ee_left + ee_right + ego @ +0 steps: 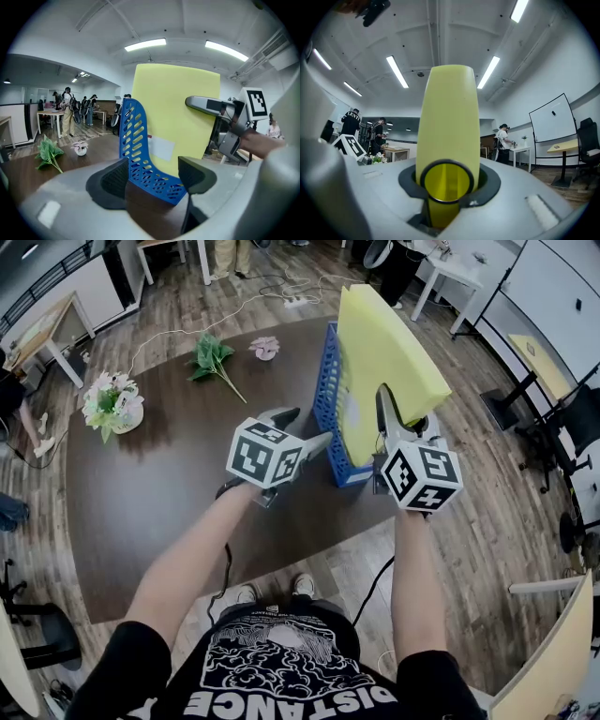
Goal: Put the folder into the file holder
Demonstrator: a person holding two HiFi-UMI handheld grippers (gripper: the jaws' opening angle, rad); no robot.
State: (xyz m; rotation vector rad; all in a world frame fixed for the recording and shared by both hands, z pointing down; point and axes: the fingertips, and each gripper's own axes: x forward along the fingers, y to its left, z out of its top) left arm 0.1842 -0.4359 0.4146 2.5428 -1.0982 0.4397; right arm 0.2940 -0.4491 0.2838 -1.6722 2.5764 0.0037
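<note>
One yellow folder (384,352), one blue file holder (328,390), one dark table (159,484), that was the count! Two grippers were out there: the left gripper (305,427) and the right gripper (403,413). Three plant pieces too: one white bouquet (111,401), one green sprig (211,357), one pink flower (265,347).

Open office around you: plank floor (487,549), white walls (525,98)

You face a dark brown table (150,493). A white table (459,273) stands beyond it and a wooden desk (42,334) sits far left. Strip lights (145,44) run along the white ceiling. A whiteboard (553,124) stands beside what looks like a black office chair (588,140).
</note>
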